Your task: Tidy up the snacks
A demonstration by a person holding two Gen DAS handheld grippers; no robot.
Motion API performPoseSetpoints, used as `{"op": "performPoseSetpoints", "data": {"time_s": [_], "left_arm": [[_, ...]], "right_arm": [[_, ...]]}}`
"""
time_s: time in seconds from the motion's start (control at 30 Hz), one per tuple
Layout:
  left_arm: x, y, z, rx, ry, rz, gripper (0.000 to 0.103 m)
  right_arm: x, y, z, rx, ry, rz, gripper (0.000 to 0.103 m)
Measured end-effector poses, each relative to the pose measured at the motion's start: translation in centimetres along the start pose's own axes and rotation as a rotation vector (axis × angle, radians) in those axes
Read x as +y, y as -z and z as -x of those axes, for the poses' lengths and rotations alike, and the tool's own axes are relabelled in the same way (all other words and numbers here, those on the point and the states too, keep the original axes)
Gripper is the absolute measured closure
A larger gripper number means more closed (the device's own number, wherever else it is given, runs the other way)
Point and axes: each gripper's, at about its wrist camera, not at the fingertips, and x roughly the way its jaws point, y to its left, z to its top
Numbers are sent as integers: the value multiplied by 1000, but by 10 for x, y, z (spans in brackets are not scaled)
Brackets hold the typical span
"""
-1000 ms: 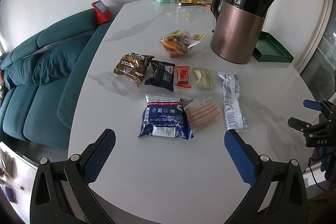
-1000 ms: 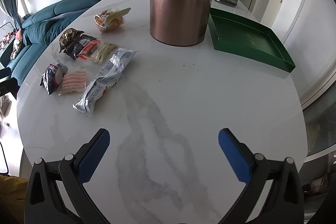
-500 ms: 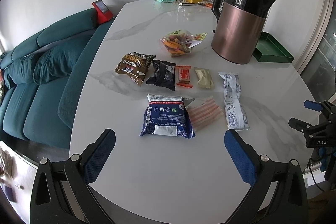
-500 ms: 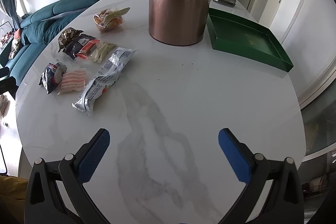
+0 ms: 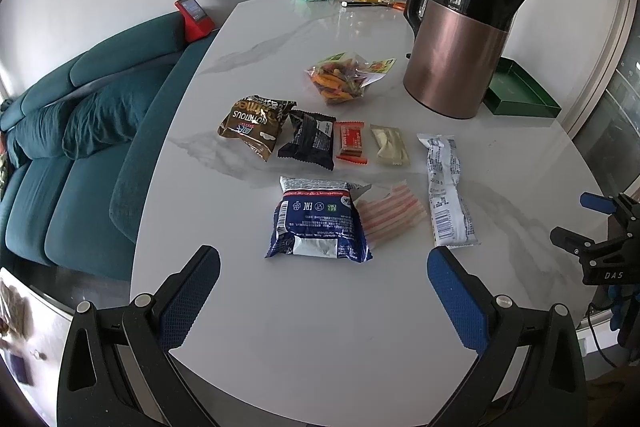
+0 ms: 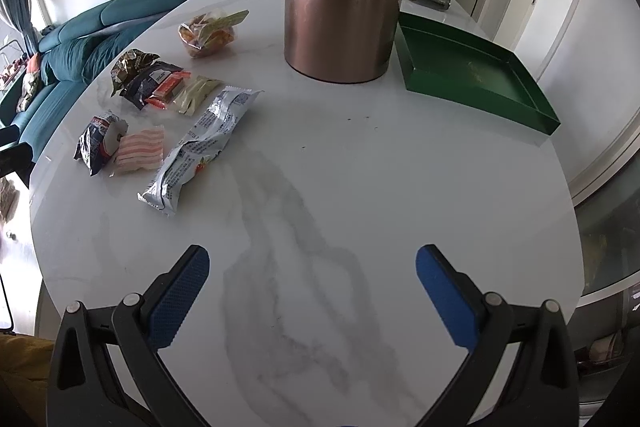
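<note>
Table (image 5: 360, 327): we see a white marble top filling both views, with a teal sofa (image 5: 80, 131) along its left edge.
Kettle (image 5: 456, 59): a copper and black body stands upright at the far right of the snacks, just left of the tray.
Tray (image 6: 476, 83): we find the green tray on the far right of the table, nothing in it that we can make out.
Left gripper (image 5: 323, 293): we hold it over the near edge with its blue pads (image 5: 188, 297) spread wide, gripping nothing, pointed at the blue packet.
Right gripper (image 6: 312, 293): our second tool hovers over bare marble, jaws wide apart and holding nothing, well to the right of the snacks.
Blue packet (image 5: 318, 221): nearest snack to the left gripper, lying flat, its right edge touching the striped packet.
Silver packet (image 5: 446, 189): long, lying at the right end of the group.
Brown bag (image 5: 254, 125): left end of the far row, crumpled.
Clear bag (image 5: 344, 79): orange and dark pieces inside, farthest snack, near the kettle.
Black packet (image 5: 310, 139): just right of the brown bag, overlapping it.
Striped packet (image 5: 390, 217): pink and white, between the blue and silver packets.
Pale bar (image 5: 389, 145): right of the orange bar.
Orange bar (image 5: 351, 141): between the black packet and the pale bar.
</note>
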Motion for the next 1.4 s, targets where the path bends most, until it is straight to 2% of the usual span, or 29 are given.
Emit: {"op": "performPoseSetpoints", "data": {"time_s": [1.07, 1.4], "left_arm": [[4, -3, -8, 17, -11, -4, 1], [20, -12, -10, 12, -38, -6, 1]], "right_arm": [[4, -3, -4, 4, 15, -3, 0], [7, -10, -1, -14, -11, -25, 0]]}}
